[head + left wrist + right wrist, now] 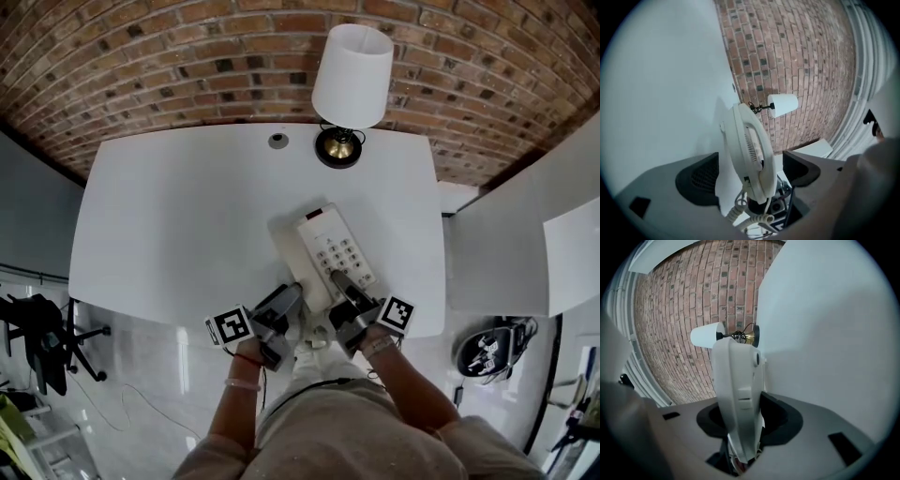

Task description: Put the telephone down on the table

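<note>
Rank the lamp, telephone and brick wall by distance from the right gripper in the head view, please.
1. telephone, held in the right gripper.
2. table lamp, at the far edge of the table.
3. brick wall, beyond the table.

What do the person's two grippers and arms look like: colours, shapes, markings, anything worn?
The left gripper and right gripper are grey, blocky, with black padded jaws. Each carries a cube of black-and-white square markers. The left wrist wears a thin red band and a pale one; the right wrist, a pale band. The top is beige.
</note>
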Motion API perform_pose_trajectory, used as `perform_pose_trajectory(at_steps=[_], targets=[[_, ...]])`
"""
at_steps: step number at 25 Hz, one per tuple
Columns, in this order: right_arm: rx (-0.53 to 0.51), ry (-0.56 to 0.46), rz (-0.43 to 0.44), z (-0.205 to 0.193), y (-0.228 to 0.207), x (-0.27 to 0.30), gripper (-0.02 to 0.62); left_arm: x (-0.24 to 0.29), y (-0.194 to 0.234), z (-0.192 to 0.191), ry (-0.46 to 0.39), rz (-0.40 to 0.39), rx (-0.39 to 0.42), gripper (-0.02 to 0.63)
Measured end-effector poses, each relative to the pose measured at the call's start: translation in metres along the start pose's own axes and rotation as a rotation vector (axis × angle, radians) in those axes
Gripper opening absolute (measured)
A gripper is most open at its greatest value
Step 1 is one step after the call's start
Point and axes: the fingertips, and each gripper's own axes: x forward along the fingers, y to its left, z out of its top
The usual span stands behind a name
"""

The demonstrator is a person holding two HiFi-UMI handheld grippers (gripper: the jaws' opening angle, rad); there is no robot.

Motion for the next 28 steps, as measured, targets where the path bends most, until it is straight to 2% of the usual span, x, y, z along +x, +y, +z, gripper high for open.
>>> perform_pose_trajectory(at_steps=[3,6,10,12,14,18,21,23,26,28], targets=[[0.022,0.0,-0.003,0.002,0.0,0.012,0.156,-0.012,0.002,0.006,-0.001,0.078,0.205,0.416],[0.061,-0.008,-0.02,0.002,-0.002,0.024,0.153,-0.02,0.002,0.005,0.034,0.147,0.413,0.416],[0.092,-0.016,-0.053,0.002,-0.001,0.037,0.152,-0.022,-0.003,-0.009,0.14,0.23,0.708,0.416],[0.099,-0.016,-0.07,0.002,0.002,0.042,0.152,-0.019,-0.001,-0.016,0.187,0.278,0.802,0.416],[0.106,-0.021,-0.089,0.002,0.004,0.046,0.152,-0.016,0.001,-0.02,0.195,0.3,0.824,0.416],[0.117,-0.031,-0.114,0.003,0.006,0.05,0.152,-0.008,0.008,-0.026,0.209,0.322,0.769,0.414],[0.121,-0.037,-0.115,0.005,0.005,0.051,0.153,-0.003,0.015,-0.031,0.245,0.367,0.775,0.408],[0.13,-0.04,-0.14,0.004,0.004,0.05,0.153,-0.003,0.018,-0.033,0.255,0.411,0.812,0.273],[0.139,-0.041,-0.149,0.003,0.004,0.05,0.154,-0.003,0.026,-0.034,0.259,0.489,0.859,0.21],[0.139,-0.046,-0.162,0.003,0.002,0.049,0.155,-0.002,0.031,-0.036,0.274,0.538,0.871,0.195]])
